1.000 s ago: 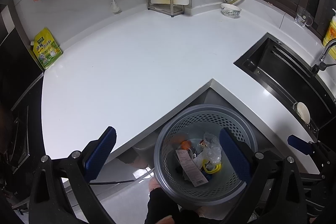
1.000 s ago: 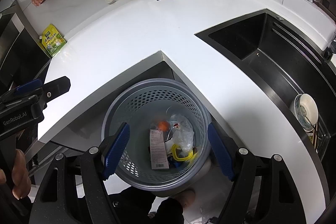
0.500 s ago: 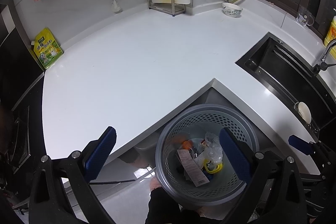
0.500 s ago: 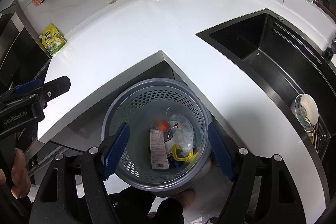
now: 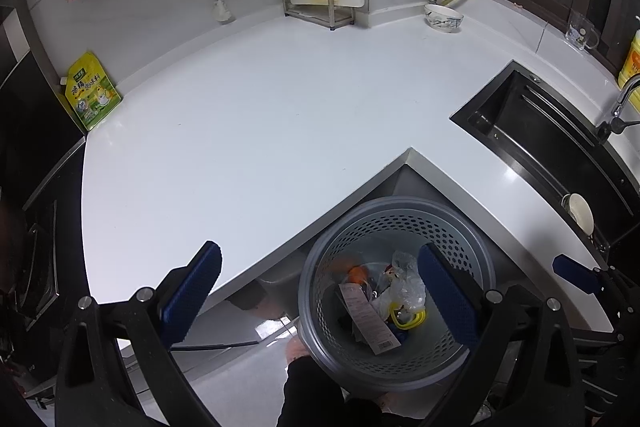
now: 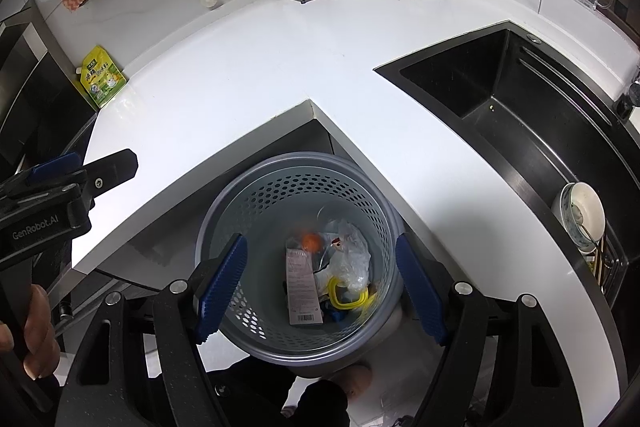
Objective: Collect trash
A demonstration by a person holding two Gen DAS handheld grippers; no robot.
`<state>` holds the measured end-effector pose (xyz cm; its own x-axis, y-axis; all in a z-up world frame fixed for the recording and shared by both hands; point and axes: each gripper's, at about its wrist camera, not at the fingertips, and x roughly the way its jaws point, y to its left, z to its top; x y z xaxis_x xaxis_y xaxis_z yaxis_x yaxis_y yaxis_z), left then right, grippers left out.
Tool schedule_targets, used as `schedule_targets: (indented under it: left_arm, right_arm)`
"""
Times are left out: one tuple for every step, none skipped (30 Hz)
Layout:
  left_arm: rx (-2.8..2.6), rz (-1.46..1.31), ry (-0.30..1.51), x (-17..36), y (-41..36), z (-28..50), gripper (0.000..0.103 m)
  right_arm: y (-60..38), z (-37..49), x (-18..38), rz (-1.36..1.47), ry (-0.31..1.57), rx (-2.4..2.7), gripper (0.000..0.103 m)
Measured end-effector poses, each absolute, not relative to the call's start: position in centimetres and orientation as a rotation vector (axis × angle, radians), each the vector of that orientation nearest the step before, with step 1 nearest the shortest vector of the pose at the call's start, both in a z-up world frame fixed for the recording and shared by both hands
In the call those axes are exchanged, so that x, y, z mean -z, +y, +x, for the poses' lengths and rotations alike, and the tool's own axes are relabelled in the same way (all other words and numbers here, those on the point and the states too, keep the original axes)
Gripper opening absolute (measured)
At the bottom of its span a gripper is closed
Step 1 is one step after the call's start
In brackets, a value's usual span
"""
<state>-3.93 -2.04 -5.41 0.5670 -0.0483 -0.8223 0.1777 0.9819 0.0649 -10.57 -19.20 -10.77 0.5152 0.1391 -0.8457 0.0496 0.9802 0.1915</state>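
A grey perforated trash basket stands on the floor in the counter's inner corner; it also shows in the right wrist view. Inside lie a paper wrapper with a barcode, crumpled clear plastic, a yellow ring and an orange piece. My left gripper is open and empty above the counter edge and basket. My right gripper is open and empty, straight above the basket.
The white L-shaped counter carries a green-yellow pouch at far left, a metal rack with a cutting board, a small bowl and a glass cup. A black sink with dishes lies to the right.
The left wrist view has shifted slightly, so the basket and counter sit a little lower right in it. The right gripper has not moved.
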Motion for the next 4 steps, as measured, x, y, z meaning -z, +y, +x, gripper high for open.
schedule_targets:
  left_arm:
    - [0.133,0.146,0.962,5.47,-2.01,-3.95,0.097]
    - [0.133,0.146,0.963,5.49,-1.98,-3.96,0.097]
    - [0.133,0.146,0.963,5.48,-1.95,-4.02,0.097]
    - [0.134,0.146,0.963,5.48,-1.91,-4.05,0.097]
  right_arm:
    - [-19.13,-10.62,10.77,0.201,1.030,-0.054,0.073]
    - [-19.14,-10.62,10.77,0.200,1.030,-0.054,0.073]
    - [-19.15,-10.61,10.76,0.201,1.030,-0.055,0.073]
    - [-19.15,-10.61,10.76,0.200,1.030,-0.055,0.073]
